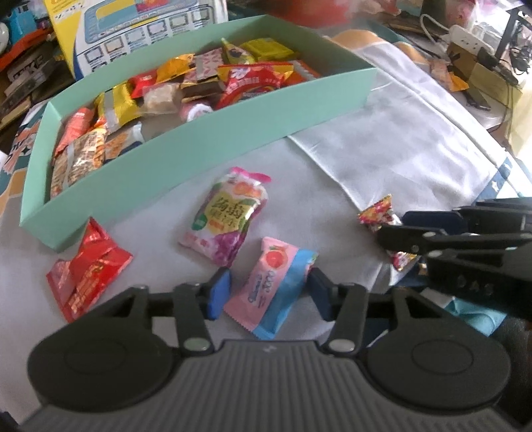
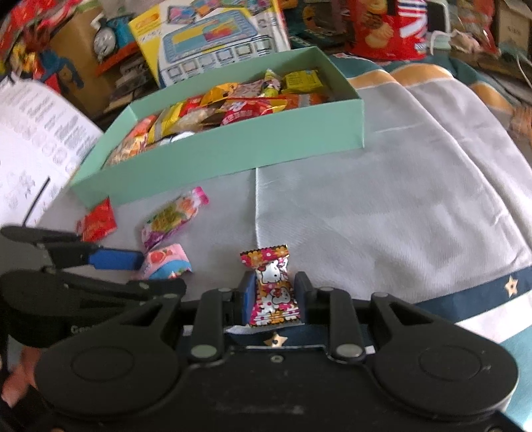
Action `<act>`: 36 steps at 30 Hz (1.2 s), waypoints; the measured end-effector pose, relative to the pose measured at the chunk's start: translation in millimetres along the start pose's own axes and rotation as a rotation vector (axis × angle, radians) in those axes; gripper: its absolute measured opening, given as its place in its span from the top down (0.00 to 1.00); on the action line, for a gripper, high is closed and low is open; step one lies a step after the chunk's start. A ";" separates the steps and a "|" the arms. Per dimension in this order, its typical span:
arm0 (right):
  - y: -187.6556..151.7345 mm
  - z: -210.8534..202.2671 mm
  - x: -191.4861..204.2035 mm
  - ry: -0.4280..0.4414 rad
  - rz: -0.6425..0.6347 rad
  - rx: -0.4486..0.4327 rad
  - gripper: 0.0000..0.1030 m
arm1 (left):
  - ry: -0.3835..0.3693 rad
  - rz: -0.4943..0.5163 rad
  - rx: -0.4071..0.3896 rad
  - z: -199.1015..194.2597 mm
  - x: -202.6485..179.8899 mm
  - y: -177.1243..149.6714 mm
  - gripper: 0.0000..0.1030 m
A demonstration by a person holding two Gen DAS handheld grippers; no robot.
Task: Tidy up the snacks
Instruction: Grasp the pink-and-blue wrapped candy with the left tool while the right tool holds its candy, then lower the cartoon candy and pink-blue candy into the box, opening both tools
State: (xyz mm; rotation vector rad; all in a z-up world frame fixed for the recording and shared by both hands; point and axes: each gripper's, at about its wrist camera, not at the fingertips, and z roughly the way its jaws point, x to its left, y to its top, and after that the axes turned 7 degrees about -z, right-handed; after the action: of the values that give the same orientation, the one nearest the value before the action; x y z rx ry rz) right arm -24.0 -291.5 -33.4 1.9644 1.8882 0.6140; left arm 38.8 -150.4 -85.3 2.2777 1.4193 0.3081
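Observation:
A teal box (image 1: 199, 156) full of mixed snack packets sits on a pale cloth. In front of it lie a red packet (image 1: 86, 269) and a white and purple jelly pouch (image 1: 226, 219). My left gripper (image 1: 267, 292) is shut on a pink and blue peach packet (image 1: 276, 262), its blue pads touching both long sides. To the right, my right gripper (image 2: 272, 295) is shut on a flowered candy (image 2: 271, 282) with a white cartoon figure, held upright just above the cloth. In the right wrist view the left gripper's blue finger (image 2: 116, 259) sits beside the peach packet (image 2: 166, 266).
A yellow and blue toy carton (image 1: 133, 30) stands behind the box. A power strip with cables (image 1: 472, 36) lies at the far right. An open booklet (image 2: 33, 133), a toy train (image 2: 109, 33) and a red biscuit pack (image 2: 389, 30) crowd the edges. White cloth (image 1: 399, 139) spreads right of the box.

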 end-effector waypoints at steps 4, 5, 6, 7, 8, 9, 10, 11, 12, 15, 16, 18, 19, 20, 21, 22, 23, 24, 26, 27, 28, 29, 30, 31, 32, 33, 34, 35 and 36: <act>3.4 0.3 7.4 -0.017 -0.028 0.020 0.77 | -0.025 -0.013 -0.003 -4.2 2.8 -1.3 0.65; 4.8 -0.5 6.4 -0.015 -0.017 0.023 0.77 | -0.040 -0.031 -0.001 -6.4 6.5 -1.2 0.66; 6.7 -0.7 5.3 -0.010 -0.005 0.024 0.77 | -0.053 -0.050 -0.003 -9.4 10.4 -0.6 0.66; 8.8 -2.1 3.8 -0.006 0.010 0.024 0.77 | -0.060 -0.066 -0.010 -13.0 14.6 0.1 0.66; 12.0 -4.0 2.4 -0.003 0.023 0.021 0.77 | -0.065 -0.081 -0.020 -16.9 18.6 1.2 0.66; 14.6 -6.4 1.5 0.000 0.036 0.016 0.77 | -0.071 -0.098 -0.030 -21.0 22.8 2.9 0.66; 18.0 -9.4 -0.3 0.006 0.047 0.011 0.77 | -0.080 -0.118 -0.041 -25.9 28.3 4.8 0.66; 22.5 -11.6 -1.0 0.014 0.058 0.006 0.77 | -0.088 -0.140 -0.054 -31.1 34.1 7.0 0.66; 28.1 -13.5 -1.2 0.024 0.067 0.000 0.77 | -0.092 -0.159 -0.070 -36.0 39.9 9.8 0.66; 49.2 -16.2 0.3 0.056 0.078 -0.018 0.77 | -0.083 -0.203 -0.117 -47.3 57.8 22.4 0.66; 57.9 -15.8 2.5 0.067 0.078 -0.025 0.77 | -0.076 -0.219 -0.136 -50.5 65.8 28.9 0.66; 76.6 -13.0 8.0 0.090 0.076 -0.035 0.77 | -0.055 -0.239 -0.166 -54.6 79.5 42.0 0.66; 86.9 -10.7 11.9 0.102 0.074 -0.040 0.77 | -0.042 -0.248 -0.180 -56.3 86.2 49.2 0.66; 96.9 -7.6 16.1 0.114 0.071 -0.045 0.77 | -0.031 -0.253 -0.191 -57.8 93.2 56.6 0.66; 109.8 -4.7 21.7 0.126 0.065 -0.050 0.77 | -0.020 -0.257 -0.202 -58.0 99.7 65.2 0.66; 119.9 -0.9 27.3 0.134 0.060 -0.053 0.77 | -0.010 -0.259 -0.211 -57.0 106.5 74.6 0.66; 129.3 4.6 32.2 0.140 0.054 -0.055 0.77 | -0.004 -0.259 -0.216 -56.3 111.7 81.1 0.66; 140.6 12.1 37.8 0.147 0.049 -0.053 0.77 | 0.005 -0.259 -0.218 -53.6 117.0 89.4 0.66; 157.5 27.2 45.1 0.160 0.055 -0.042 0.77 | 0.026 -0.258 -0.220 -45.9 125.4 105.3 0.66; 165.7 33.9 48.5 0.169 0.062 -0.035 0.77 | 0.032 -0.259 -0.218 -42.4 128.9 111.5 0.66; 173.7 41.1 51.6 0.179 0.071 -0.029 0.77 | 0.037 -0.261 -0.215 -37.7 132.9 118.9 0.66; 181.2 47.8 54.4 0.187 0.077 -0.023 0.77 | 0.042 -0.261 -0.212 -33.3 136.0 123.0 0.66; 185.2 53.2 57.6 0.190 0.080 -0.021 0.77 | 0.048 -0.261 -0.210 -28.7 138.0 127.8 0.66; 191.8 59.1 60.3 0.194 0.081 -0.018 0.77 | 0.054 -0.261 -0.208 -24.1 140.8 133.4 0.66; 195.9 64.1 63.8 0.197 0.084 -0.018 0.76 | 0.059 -0.260 -0.206 -19.8 142.4 137.2 0.66; 200.6 68.4 65.4 0.203 0.088 -0.018 0.74 | 0.065 -0.261 -0.203 -15.2 144.3 141.6 0.65; 205.3 72.1 66.3 0.208 0.095 -0.019 0.73 | 0.075 -0.264 -0.199 -11.4 145.2 144.5 0.64; 209.4 75.4 66.1 0.217 0.107 -0.019 0.65 | 0.087 -0.271 -0.197 -7.7 146.4 147.1 0.55; 211.5 78.8 64.8 0.212 0.121 -0.019 0.60 | 0.106 -0.285 -0.195 -5.5 148.1 148.2 0.43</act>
State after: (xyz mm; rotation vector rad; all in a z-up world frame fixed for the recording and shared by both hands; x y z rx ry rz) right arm 198.2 -234.4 16.2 2.0837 1.8837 0.9040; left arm 220.9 -73.0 -16.3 1.8996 1.6638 0.4592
